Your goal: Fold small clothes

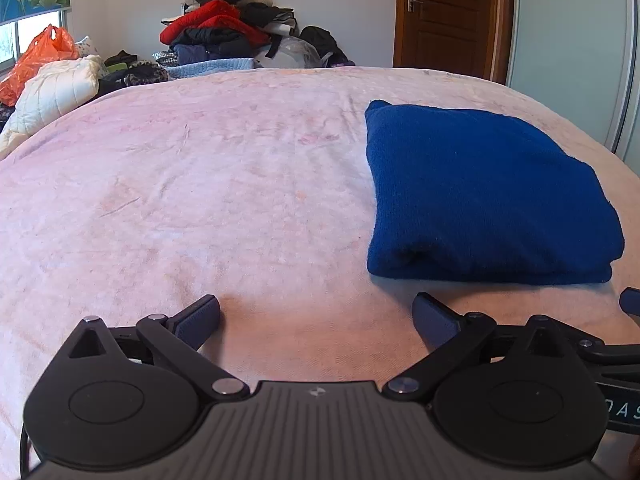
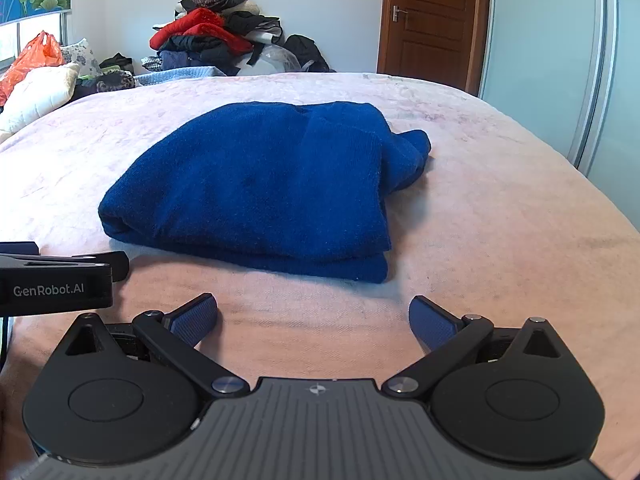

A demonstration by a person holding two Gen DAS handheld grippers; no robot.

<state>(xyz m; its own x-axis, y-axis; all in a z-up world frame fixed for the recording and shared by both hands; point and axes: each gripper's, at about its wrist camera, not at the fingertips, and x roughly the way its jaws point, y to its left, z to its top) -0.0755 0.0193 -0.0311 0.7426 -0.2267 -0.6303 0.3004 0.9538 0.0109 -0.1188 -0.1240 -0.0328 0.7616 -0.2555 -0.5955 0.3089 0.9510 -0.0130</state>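
Observation:
A dark blue knit garment (image 1: pixel 480 192) lies folded into a thick rectangle on the pink bed cover (image 1: pixel 200 184). In the right wrist view the garment (image 2: pixel 264 184) is straight ahead, with a loose bunch of cloth sticking out at its far right. My left gripper (image 1: pixel 316 320) is open and empty, low over the cover, to the left of the garment's near edge. My right gripper (image 2: pixel 314 320) is open and empty, just short of the garment's near edge. The left gripper's body (image 2: pixel 56 280) shows at the left of the right wrist view.
A heap of red, black and blue clothes (image 1: pixel 228 28) is piled beyond the far edge of the bed. A white quilted item (image 1: pixel 56 88) and an orange plastic bag (image 1: pixel 40 56) lie at the far left. A brown door (image 1: pixel 448 16) and a white wardrobe (image 1: pixel 568 52) stand at the right.

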